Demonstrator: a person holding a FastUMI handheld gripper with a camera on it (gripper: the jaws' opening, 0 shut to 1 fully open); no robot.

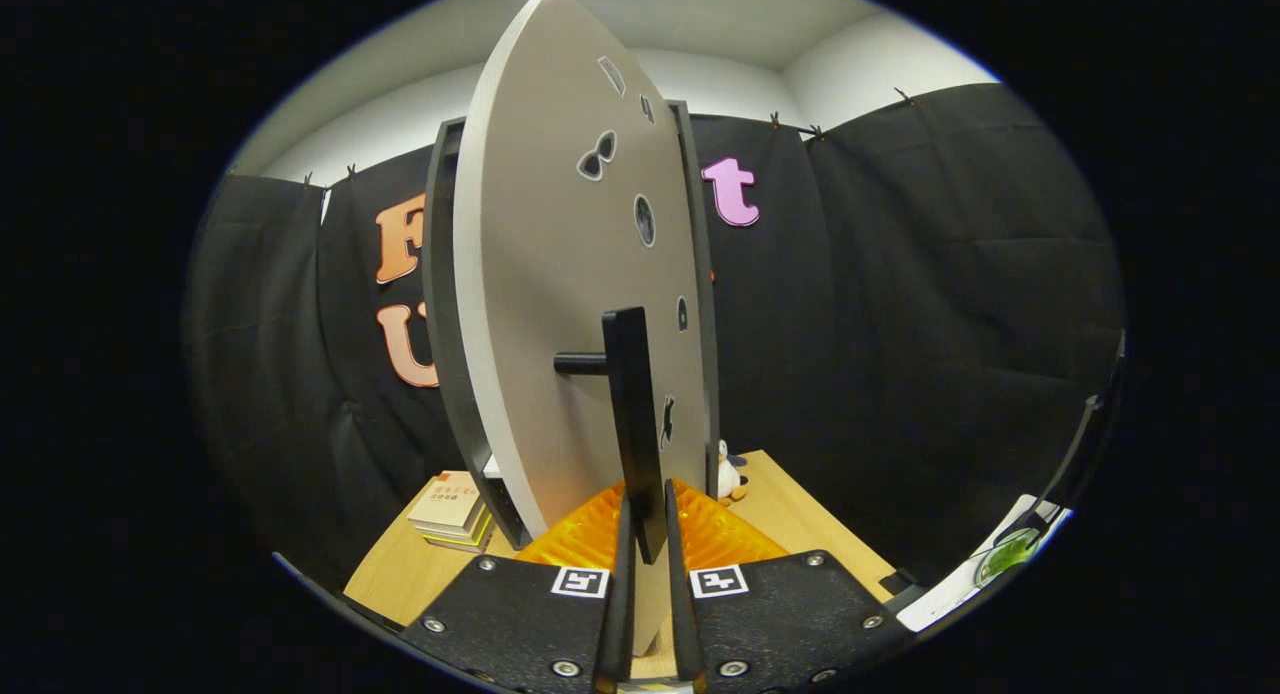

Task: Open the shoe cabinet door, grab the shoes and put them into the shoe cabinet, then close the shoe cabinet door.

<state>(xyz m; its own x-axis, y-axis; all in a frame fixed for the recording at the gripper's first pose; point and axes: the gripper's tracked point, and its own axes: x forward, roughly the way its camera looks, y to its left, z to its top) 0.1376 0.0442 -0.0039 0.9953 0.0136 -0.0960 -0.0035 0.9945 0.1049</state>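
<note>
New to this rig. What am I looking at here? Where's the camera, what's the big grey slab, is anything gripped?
There is no robot arm here: a person carries a hand-held two-finger gripper, and the fisheye camera rides on it, looking forward along its fingers, which show at the bottom of the view. That explains the bent, rounded look.

The grey slab is the shoe cabinet door, seen nearly edge-on, with small cut-out holes in its face. The dark upright bar on a short peg is the door handle. The jaws stand almost together with the lower end of the handle between them, so they seem to be clamped on it, presumably to swing the door.

Beyond is a wooden table with a stack of books, a small penguin toy and something ribbed and orange just ahead of the fingers.
</note>
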